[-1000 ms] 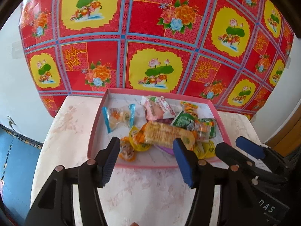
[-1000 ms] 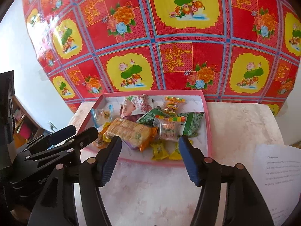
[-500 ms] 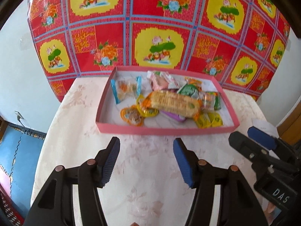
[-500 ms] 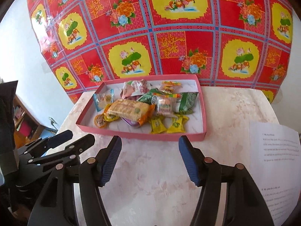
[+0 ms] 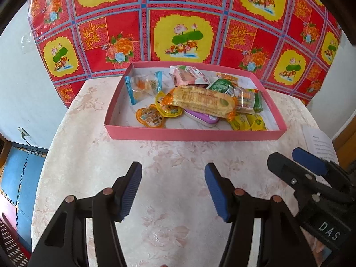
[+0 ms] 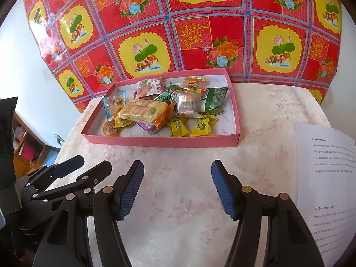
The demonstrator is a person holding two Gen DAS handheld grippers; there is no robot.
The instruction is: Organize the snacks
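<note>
Your left tongs (image 5: pixel 173 189) and right tongs (image 6: pixel 177 188) both hover low over the bare near part of the table (image 5: pixel 93 155), side by side. Each pair is spread wide and holds nothing, its blue-padded tips aimed toward the far side of the table.

There, a shallow pink tray (image 5: pixel 193 134) sits against a red and yellow floral cloth (image 5: pixel 184 33) hung on the wall. Every snack in sight lies inside this tray; none shows on the table outside it. They are heaped loosely, not sorted into rows. A long orange biscuit pack (image 5: pixel 203 101) lies across the top of the pile, resting partly on a flat purple tin (image 5: pixel 201 118). Two small orange jelly cups (image 5: pixel 150 118) sit just beside its left end. A clear packet with blue edges (image 5: pixel 142 85) lies alone toward the tray's left back corner. A pink packet (image 5: pixel 189 75) and green packets (image 6: pixel 213 99) crowd the back and right, and yellow wrapped candies (image 6: pixel 191 128) lie near the front wall.

A printed sheet of paper (image 6: pixel 327 155) lies on the table to your right, well apart from the tray.

The tray's walls keep the loose wrappers together, which is likely why they are gathered there. With the snacks all in the tray and your tongs empty and apart from it, this would suit either a job wrapped up or a pile awaiting sorting within the tray.
</note>
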